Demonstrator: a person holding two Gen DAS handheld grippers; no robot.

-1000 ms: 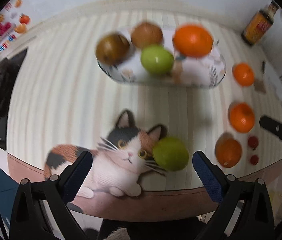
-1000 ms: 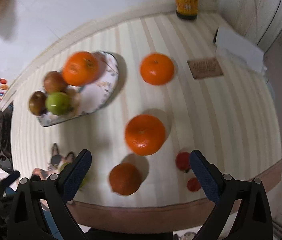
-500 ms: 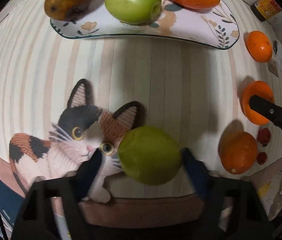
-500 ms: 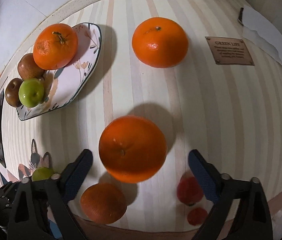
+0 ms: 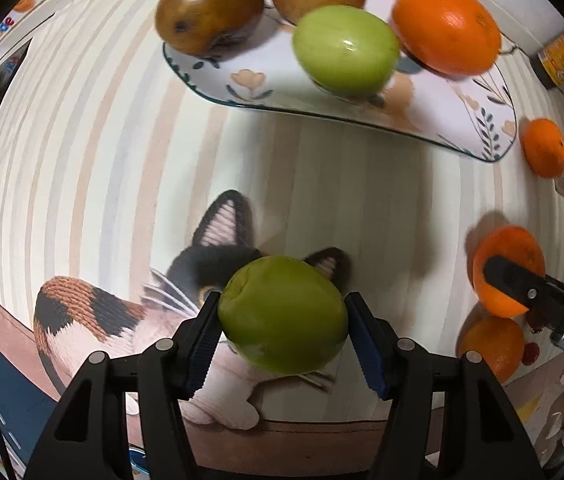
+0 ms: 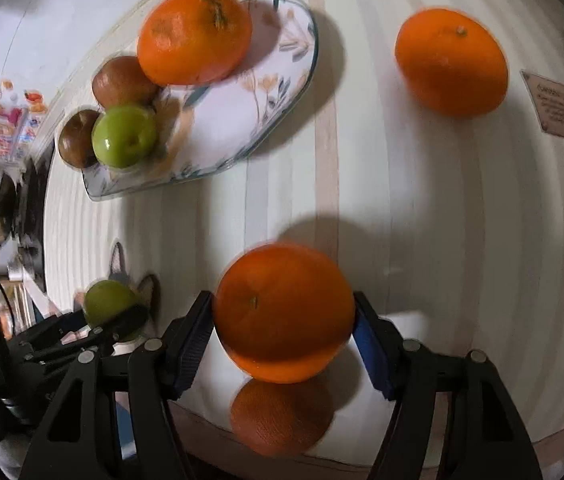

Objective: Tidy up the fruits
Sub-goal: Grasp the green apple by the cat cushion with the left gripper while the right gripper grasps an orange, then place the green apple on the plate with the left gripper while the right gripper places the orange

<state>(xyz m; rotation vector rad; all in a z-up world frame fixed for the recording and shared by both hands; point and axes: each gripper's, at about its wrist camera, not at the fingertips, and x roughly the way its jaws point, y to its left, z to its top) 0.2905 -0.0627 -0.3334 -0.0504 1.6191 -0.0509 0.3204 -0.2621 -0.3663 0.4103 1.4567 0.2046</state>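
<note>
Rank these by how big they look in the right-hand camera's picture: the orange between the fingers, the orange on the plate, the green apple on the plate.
1. Held orange, though nearness to the camera inflates it.
2. Plate orange, a little smaller-looking.
3. Green apple on the plate, clearly smallest.

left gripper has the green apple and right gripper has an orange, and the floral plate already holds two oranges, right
Not quite. The floral plate holds only one orange, beside two brown fruits and a green one, as the right wrist view shows. The rest stands: the left gripper grips the green apple and the right gripper grips an orange.
</note>
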